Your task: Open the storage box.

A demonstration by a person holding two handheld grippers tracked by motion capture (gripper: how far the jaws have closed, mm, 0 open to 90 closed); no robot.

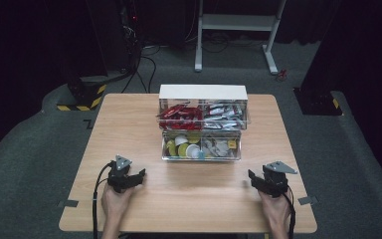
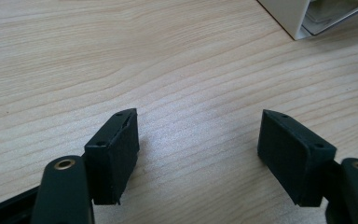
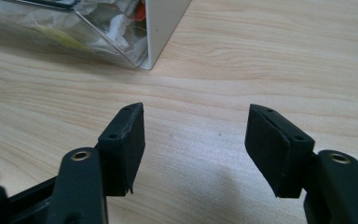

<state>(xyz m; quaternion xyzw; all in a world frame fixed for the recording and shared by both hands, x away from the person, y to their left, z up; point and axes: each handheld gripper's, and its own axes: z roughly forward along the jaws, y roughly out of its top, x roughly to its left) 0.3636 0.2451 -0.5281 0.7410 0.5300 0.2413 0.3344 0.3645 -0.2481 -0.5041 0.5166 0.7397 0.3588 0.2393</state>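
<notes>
A clear two-tier organizer (image 1: 202, 127) with a white top stands at the far middle of the wooden table (image 1: 129, 124). Its upper tier holds red packets (image 1: 180, 113) on the left and silver packets (image 1: 224, 112) on the right. The lower tier holds yellow and white capsules (image 1: 184, 148) and other small items. My left gripper (image 1: 135, 178) rests near the front left, open, with bare wood between its jaws (image 2: 198, 116). My right gripper (image 1: 256, 180) rests near the front right, also open over bare wood (image 3: 196, 109). A corner of the organizer (image 2: 298, 18) (image 3: 163, 28) lies ahead of each gripper.
Bare tabletop lies between the two grippers and in front of the organizer. Beyond the table are a grey carpet floor, a white stand's legs (image 1: 236, 30), cables, and black-and-yellow striped bases (image 1: 82, 97).
</notes>
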